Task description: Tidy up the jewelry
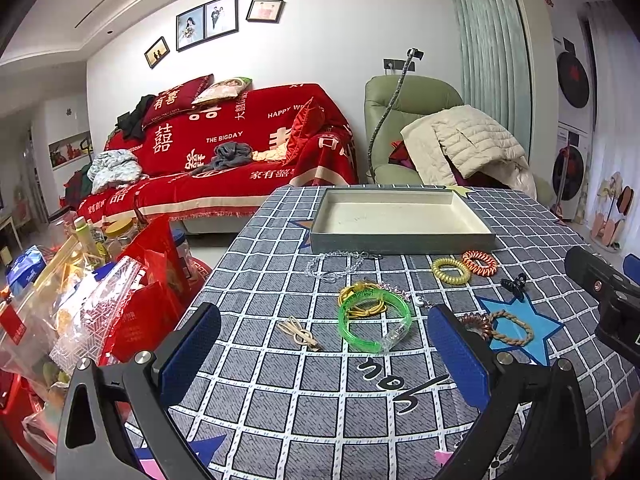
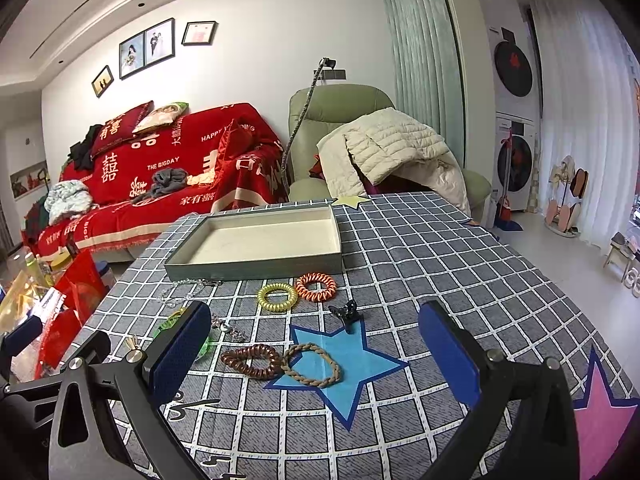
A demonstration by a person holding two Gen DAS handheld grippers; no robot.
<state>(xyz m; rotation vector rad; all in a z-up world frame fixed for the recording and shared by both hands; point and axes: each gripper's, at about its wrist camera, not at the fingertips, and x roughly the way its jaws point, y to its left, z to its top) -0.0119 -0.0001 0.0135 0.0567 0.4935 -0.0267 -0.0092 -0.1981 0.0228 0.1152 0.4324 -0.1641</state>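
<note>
both wide open and empty: left hand-held gripper (image 1: 320,344) faces the bangle (image 1: 374,319), light, rigid, slick, so pinch its rim; right hand-held gripper (image 2: 316,344) waits.

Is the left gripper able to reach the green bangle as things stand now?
Probably yes. The left gripper is open, and the green bangle lies just ahead between its fingers, with only a yellow cord lying inside it.
</note>
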